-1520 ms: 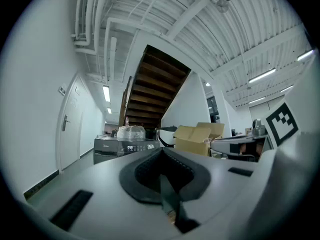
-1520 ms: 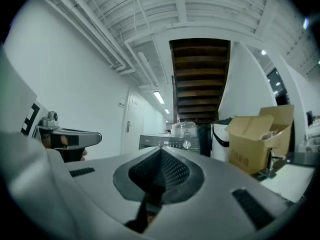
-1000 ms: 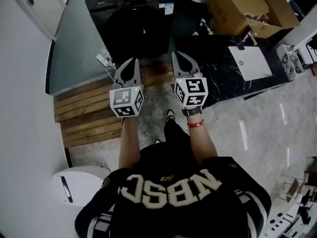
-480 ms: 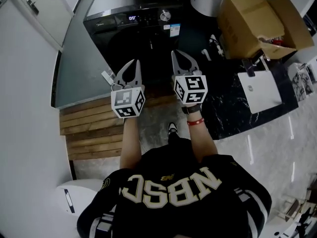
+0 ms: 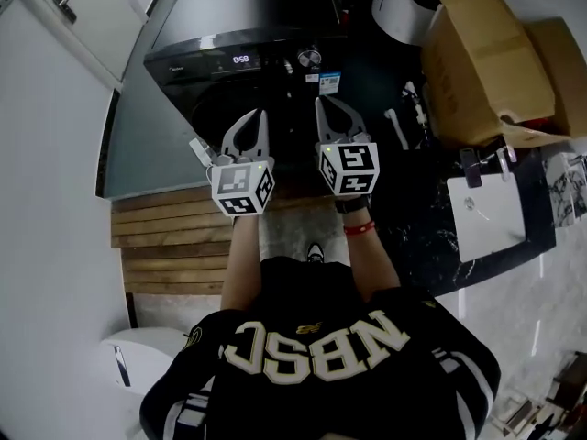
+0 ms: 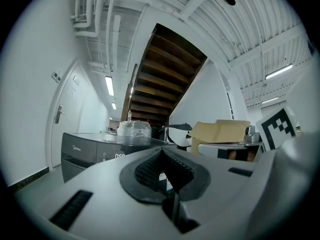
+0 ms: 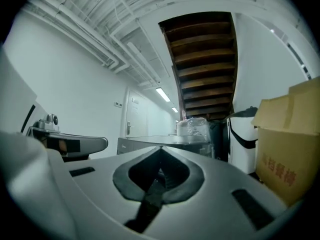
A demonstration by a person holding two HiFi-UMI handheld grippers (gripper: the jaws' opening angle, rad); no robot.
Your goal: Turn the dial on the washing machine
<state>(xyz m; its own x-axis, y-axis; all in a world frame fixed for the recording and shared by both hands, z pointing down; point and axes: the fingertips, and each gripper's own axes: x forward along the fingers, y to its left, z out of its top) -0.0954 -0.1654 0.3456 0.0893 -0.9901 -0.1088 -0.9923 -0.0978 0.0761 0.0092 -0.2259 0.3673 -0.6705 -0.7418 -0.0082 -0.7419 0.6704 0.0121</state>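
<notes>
A dark washing machine (image 5: 248, 26) stands ahead of me, with a lit display (image 5: 241, 60) and a silver dial (image 5: 309, 58) on its front panel. In the head view my left gripper (image 5: 255, 117) and my right gripper (image 5: 323, 106) are held side by side in front of the machine, below the panel and apart from the dial. Both are shut with nothing between their jaws. The left gripper view shows the left gripper (image 6: 161, 151) shut, the machine (image 6: 85, 149) beyond it. In the right gripper view the right gripper (image 7: 160, 149) is shut too.
Cardboard boxes (image 5: 486, 58) and a white bin (image 5: 408, 3) stand to the machine's right. A black marble counter (image 5: 431, 209) with a white sink (image 5: 491, 214) is at the right. A wooden slatted platform (image 5: 174, 236) lies on the floor at the left, by a white door (image 5: 64, 12).
Both grippers and my head have moved forward toward the washing machine; its panel and dial now sit closer to the jaw tips. Both grippers stay shut.
</notes>
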